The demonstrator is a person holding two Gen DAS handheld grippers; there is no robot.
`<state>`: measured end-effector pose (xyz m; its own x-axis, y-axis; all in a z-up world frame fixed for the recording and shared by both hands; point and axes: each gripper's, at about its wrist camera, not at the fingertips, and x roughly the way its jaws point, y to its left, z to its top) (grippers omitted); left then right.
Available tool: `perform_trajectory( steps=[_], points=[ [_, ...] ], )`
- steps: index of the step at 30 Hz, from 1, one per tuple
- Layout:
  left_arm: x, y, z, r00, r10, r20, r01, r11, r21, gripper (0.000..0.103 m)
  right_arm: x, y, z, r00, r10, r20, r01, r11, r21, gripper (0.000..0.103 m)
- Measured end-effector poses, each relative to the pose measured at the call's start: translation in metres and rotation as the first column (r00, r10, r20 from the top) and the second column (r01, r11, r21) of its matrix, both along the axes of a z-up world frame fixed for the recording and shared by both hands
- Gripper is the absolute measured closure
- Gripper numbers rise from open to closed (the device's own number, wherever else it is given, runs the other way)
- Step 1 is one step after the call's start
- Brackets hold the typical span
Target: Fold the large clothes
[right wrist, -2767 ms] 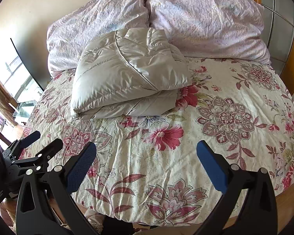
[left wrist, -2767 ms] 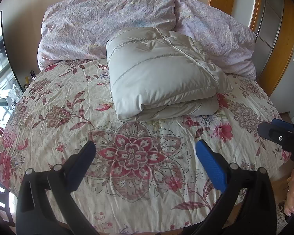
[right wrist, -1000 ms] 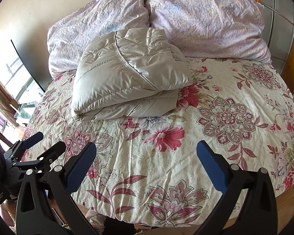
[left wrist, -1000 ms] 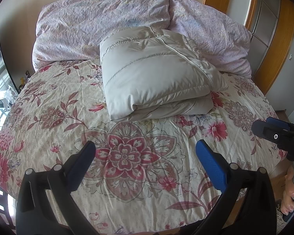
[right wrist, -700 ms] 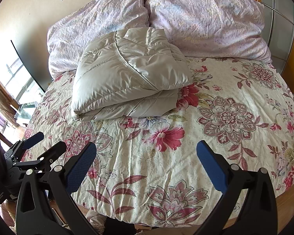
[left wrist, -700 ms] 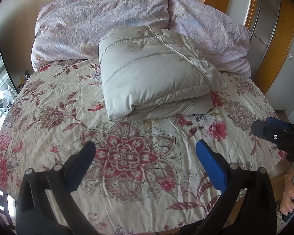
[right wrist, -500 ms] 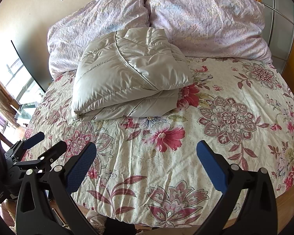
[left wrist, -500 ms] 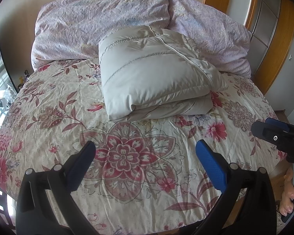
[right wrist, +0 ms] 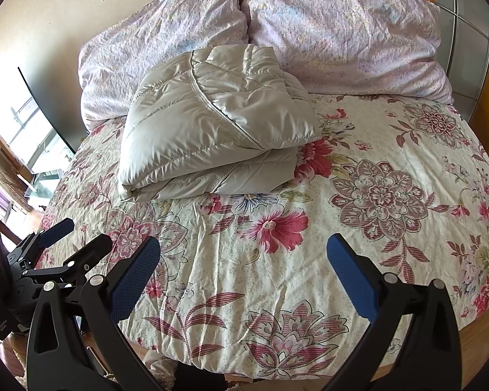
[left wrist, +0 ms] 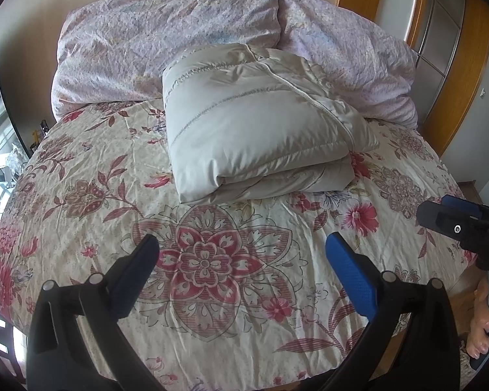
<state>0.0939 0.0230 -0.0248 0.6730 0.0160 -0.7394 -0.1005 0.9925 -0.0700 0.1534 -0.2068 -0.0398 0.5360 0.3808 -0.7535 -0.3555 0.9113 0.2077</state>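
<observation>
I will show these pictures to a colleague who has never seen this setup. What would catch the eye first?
The eye goes first to the folded beige down jacket, a puffy bundle lying on the floral bedspread and leaning against the two lilac pillows at the head of the bed. Next come the left gripper and the right gripper near the foot of the bed, each with blue-padded jaws wide apart and holding nothing.

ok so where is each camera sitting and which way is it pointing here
Left wrist: sits behind the open left tongs, facing the headboard over the folded jacket; the right tongs and a bare foot show at its right edge.
Right wrist: sits behind the open right tongs, further right, facing the same way; the left tongs show at its left edge.
Both share the jacket, floral bedspread and pillows.
</observation>
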Motion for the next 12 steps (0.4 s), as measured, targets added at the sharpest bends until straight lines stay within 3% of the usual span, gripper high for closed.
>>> perform_trajectory(
  steps=[12],
  points=[
    [0.0022,0.0009,-0.0013,1.000,0.002,-0.008,-0.002,1.000,-0.006,0.002,0.0002,0.0035,-0.0024,1.000,0.000,-0.001,0.000,1.000,0.001,0.001]
  ],
)
